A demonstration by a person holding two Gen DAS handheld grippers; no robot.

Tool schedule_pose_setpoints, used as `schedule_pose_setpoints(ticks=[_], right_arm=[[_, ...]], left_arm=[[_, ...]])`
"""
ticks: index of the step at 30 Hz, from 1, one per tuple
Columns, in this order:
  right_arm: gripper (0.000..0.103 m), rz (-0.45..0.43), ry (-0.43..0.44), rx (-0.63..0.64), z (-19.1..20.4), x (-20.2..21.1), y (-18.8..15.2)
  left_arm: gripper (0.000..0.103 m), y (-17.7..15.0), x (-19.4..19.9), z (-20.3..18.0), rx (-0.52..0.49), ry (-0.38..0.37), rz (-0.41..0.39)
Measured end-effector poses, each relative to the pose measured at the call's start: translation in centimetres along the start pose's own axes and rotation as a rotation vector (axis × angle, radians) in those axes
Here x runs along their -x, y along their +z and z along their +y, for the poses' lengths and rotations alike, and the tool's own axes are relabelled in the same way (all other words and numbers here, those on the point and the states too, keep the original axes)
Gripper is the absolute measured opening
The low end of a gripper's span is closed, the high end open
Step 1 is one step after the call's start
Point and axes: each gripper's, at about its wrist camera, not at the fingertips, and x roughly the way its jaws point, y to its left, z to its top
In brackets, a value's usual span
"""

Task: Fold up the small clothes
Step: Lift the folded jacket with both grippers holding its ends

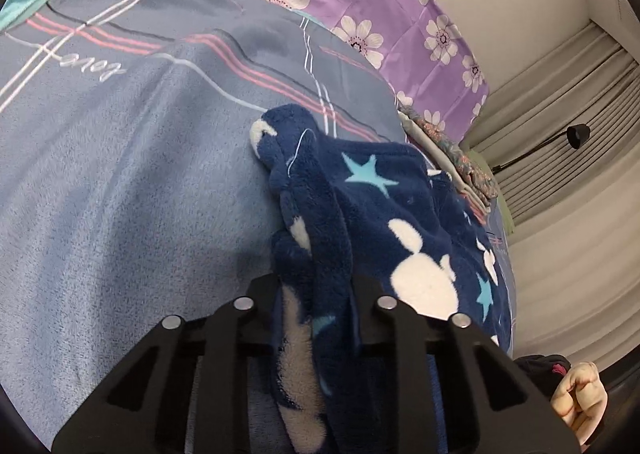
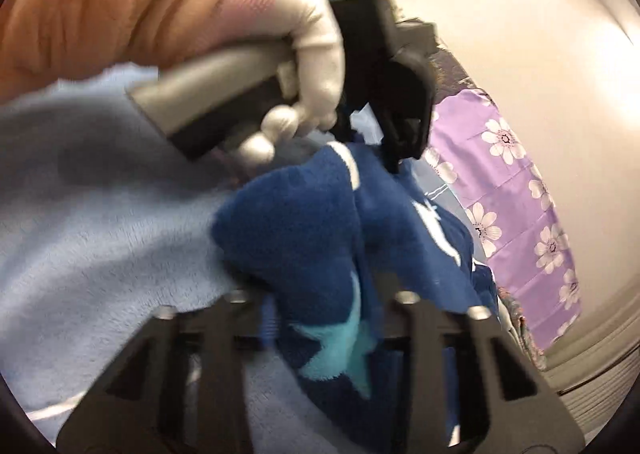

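A navy fleece garment point(image 1: 384, 205) with light blue stars and white shapes lies bunched on the blue-grey bed cover point(image 1: 120, 193). In the left wrist view my left gripper point(image 1: 314, 286) is shut on a thick fold of it, and fabric fills the gap between the black fingers. The blurred right wrist view shows my right gripper point(image 2: 320, 298) shut on another bunch of the same garment point(image 2: 296, 221). Just beyond it, a gloved hand point(image 2: 316, 37) in an orange sleeve holds the left gripper point(image 2: 396, 157) with its tips down on the garment's far edge.
A purple quilt point(image 1: 360, 1) with white flowers lies along the far side of the bed, with a floral cloth point(image 1: 452, 149) beside it. A pale wall, pleated curtains point(image 1: 560, 101) and a black lamp point(image 1: 578, 133) stand past the bed. A hand point(image 1: 580, 402) shows at lower right.
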Motion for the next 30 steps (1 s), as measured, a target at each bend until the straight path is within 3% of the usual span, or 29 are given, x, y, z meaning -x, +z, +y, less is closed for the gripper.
schedule_pose_setpoints(ticks=[8, 16, 26, 30], right_arm=[[0.019, -0.099, 0.079, -0.352, -8.6, 4.6, -0.1], [0.019, -0.179, 0.166, -0.744, -17.7, 8.5, -4.5], [0.018, -0.210, 0.252, -1.144, -25.7, 10.0, -17.0], [0.018, -0.204, 0.300, -1.330, -27.5, 9.1, -24.8]], left_arm=[[0.023, 2.7, 2.8, -7.4, -0.108, -0.042, -0.086], [0.023, 5.0, 1.1, -17.6, -0.251, -0.057, -0.078], [0.023, 2.8, -8.9, -30.7, -0.457, -0.031, 0.071], [0.023, 0.5, -14.8, -35.0, -0.546, 0.034, 0.127]])
